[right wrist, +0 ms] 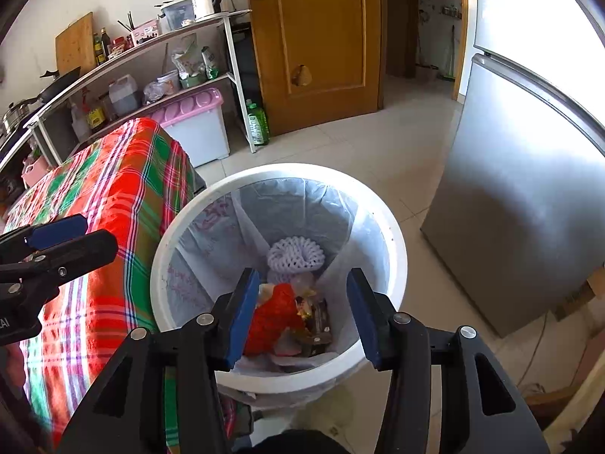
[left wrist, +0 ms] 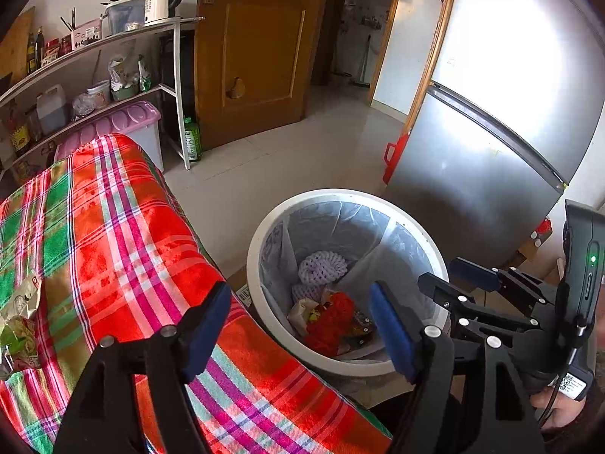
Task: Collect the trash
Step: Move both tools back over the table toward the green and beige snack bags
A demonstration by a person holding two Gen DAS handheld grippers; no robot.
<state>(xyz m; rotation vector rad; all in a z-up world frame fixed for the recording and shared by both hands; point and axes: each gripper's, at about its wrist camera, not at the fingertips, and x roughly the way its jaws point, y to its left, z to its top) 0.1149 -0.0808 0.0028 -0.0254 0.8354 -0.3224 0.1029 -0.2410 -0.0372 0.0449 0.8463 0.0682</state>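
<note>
Over lined white bin (right wrist: 393, 227) w/ trash, both hand-held grippers, left (left wrist: 298, 325) & right (right wrist: 302, 314), jaws apart, empty.

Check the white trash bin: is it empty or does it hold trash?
Holds trash. The white trash bin has white foam netting and a red wrapper lying at the bottom of its liner.

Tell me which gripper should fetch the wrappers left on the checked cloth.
Left. The left gripper is open over the checked cloth, with the wrappers beside it. The right gripper is open over the trash bin, farther away.
</note>
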